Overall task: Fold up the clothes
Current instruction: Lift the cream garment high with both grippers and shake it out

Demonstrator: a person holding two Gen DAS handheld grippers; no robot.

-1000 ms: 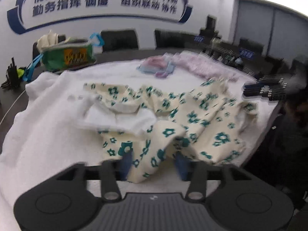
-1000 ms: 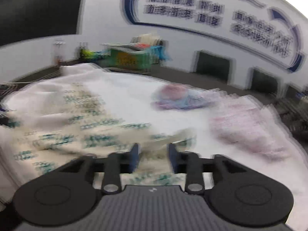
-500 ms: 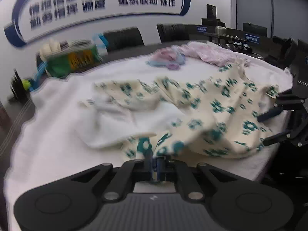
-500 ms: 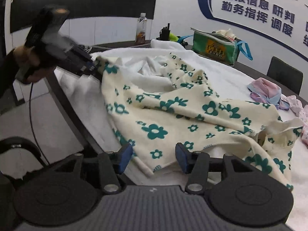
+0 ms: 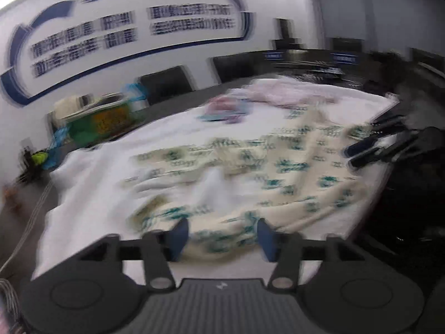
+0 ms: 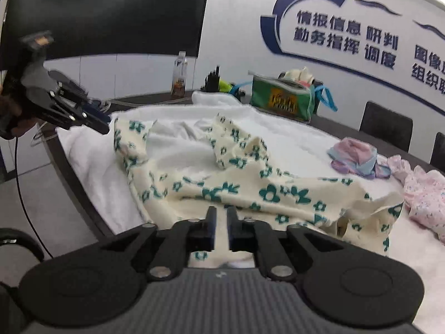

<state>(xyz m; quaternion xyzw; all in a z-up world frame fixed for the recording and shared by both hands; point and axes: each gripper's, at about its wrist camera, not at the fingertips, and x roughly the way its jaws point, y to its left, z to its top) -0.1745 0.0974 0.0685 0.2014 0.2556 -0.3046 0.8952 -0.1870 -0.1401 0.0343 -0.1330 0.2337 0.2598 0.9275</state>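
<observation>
A cream garment with green flowers (image 6: 222, 183) lies crumpled on a white towel-covered table (image 6: 91, 167); it also shows blurred in the left wrist view (image 5: 278, 172). My left gripper (image 5: 221, 235) is open, its jaws wide apart over the garment's near edge. It shows from outside in the right wrist view (image 6: 83, 114) at the garment's far corner. My right gripper (image 6: 221, 220) is shut on the garment's near edge. It shows at the right in the left wrist view (image 5: 370, 150).
A green bag (image 6: 283, 103) and a bottle (image 6: 179, 73) stand at the table's back. A pink and blue garment (image 6: 356, 158) and a pink floral garment (image 6: 422, 194) lie to the right. Dark chairs (image 6: 386, 125) stand along the wall.
My left gripper was shut on the garment half a second ago and has opened. My right gripper was open and has shut on the garment's edge.
</observation>
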